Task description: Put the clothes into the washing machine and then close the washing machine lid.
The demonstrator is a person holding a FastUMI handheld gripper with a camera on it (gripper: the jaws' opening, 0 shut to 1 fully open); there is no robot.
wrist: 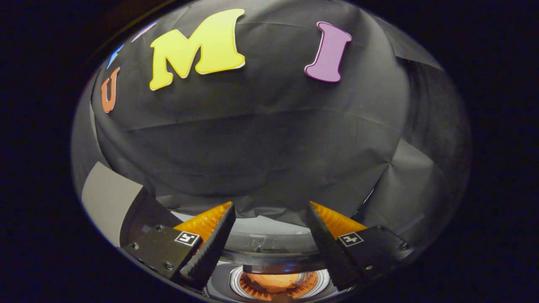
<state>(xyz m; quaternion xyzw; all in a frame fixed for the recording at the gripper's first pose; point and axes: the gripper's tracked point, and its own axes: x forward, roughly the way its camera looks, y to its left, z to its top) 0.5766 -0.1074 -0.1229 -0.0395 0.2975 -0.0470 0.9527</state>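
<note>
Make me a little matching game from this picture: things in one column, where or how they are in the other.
Things:
1. gripper
2. clothes
3. black cloth wall

Place or state:
A. lying inside the drum, low between the fingers
B. open, holding nothing
C. hanging beyond the fingers

Pairs: 1-B, 2-A, 3-C.
</note>
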